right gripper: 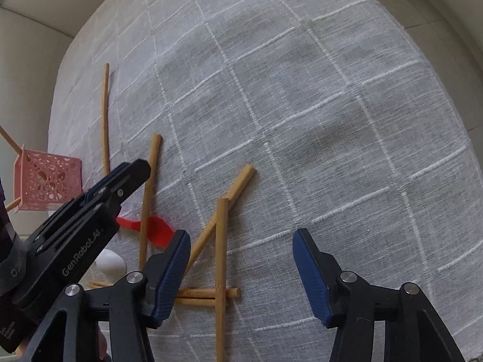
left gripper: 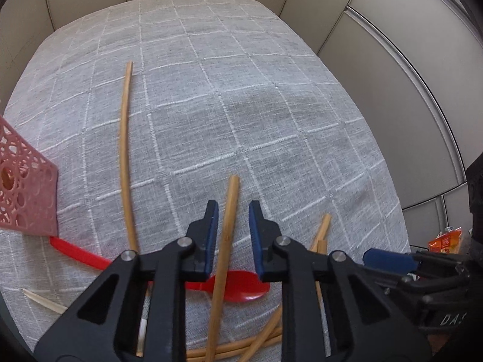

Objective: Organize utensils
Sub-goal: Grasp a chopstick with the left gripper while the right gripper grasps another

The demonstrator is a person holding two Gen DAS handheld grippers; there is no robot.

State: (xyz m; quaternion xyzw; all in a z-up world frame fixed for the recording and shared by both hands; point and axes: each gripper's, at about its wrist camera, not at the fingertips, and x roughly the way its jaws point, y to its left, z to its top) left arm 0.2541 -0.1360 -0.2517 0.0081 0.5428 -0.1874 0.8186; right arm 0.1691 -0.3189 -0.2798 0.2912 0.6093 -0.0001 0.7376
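Straddling a wooden chopstick point(left gripper: 228, 226), the left gripper point(left gripper: 233, 211) has its blue-padded fingers point(left gripper: 211, 235) parted, one on each side of the stick, with a gap showing between each pad and the wood; whether either pad touches it cannot be told. That chopstick crosses over the bowl of a red plastic spoon point(left gripper: 241, 289) lying on the table point(left gripper: 271, 105), which is covered in a grey cloth with a white grid. A long chopstick point(left gripper: 123, 150) lies alone to the left, and more chopsticks point(left gripper: 262, 341) are heaped beneath the gripper's right side. A pink perforated basket point(left gripper: 27, 190) sits at the left edge of the table.

The right gripper point(right gripper: 241, 259) is spread wide and holds nothing, poised above bare cloth. Just beside its left finger point(right gripper: 172, 274), two chopsticks point(right gripper: 222, 256) meet in an inverted V, and further sticks lie crosswise beneath them. In the right wrist view the pink basket point(right gripper: 48, 184) has a chopstick standing in it, and a white object point(right gripper: 110, 262) shows partly behind the left gripper's body
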